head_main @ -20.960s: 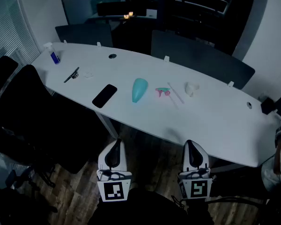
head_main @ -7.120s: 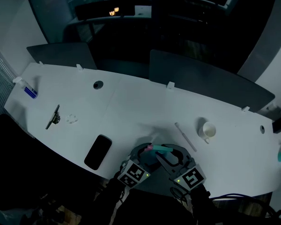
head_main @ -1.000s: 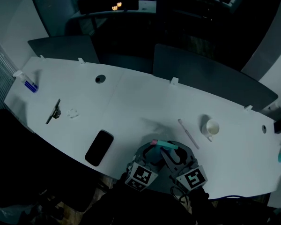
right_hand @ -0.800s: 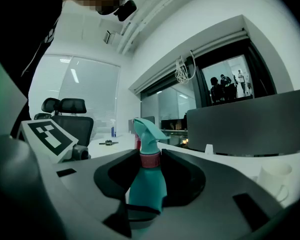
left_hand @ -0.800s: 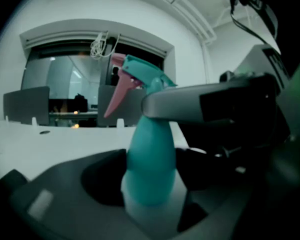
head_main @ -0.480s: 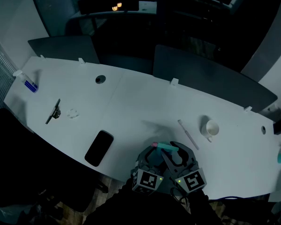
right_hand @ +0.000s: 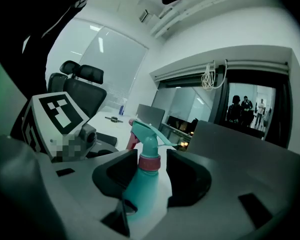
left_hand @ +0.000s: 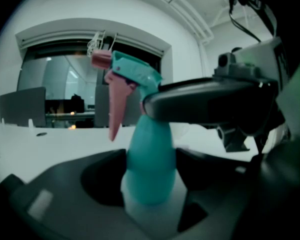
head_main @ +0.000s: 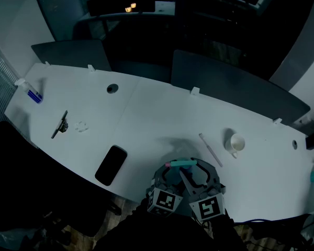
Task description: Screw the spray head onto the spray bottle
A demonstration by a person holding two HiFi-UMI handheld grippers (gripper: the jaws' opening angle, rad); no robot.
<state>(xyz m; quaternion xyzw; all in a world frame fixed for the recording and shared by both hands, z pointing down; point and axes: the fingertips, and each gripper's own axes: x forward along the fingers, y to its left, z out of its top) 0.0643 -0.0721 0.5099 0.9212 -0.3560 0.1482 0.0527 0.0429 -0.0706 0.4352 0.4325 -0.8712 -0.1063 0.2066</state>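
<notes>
A teal spray bottle stands upright between the jaws of my left gripper, whose pads press on its lower body. Its teal spray head with a pink trigger and pink nozzle sits on top. In the right gripper view the pink collar lies between the jaws of my right gripper, with a small gap at each side. These jaws have just been opening. In the head view both grippers meet at the table's near edge, left gripper and right gripper, with the spray head between them.
On the white table lie a black phone, a white cup, a thin white tube, a dark clip and a small blue-labelled bottle. Dark chair backs stand behind the table.
My right gripper has rolled about its own axis, so its marker cube now faces up more squarely. Its jaws have widened off the collar. The left gripper and bottle have stayed put.
</notes>
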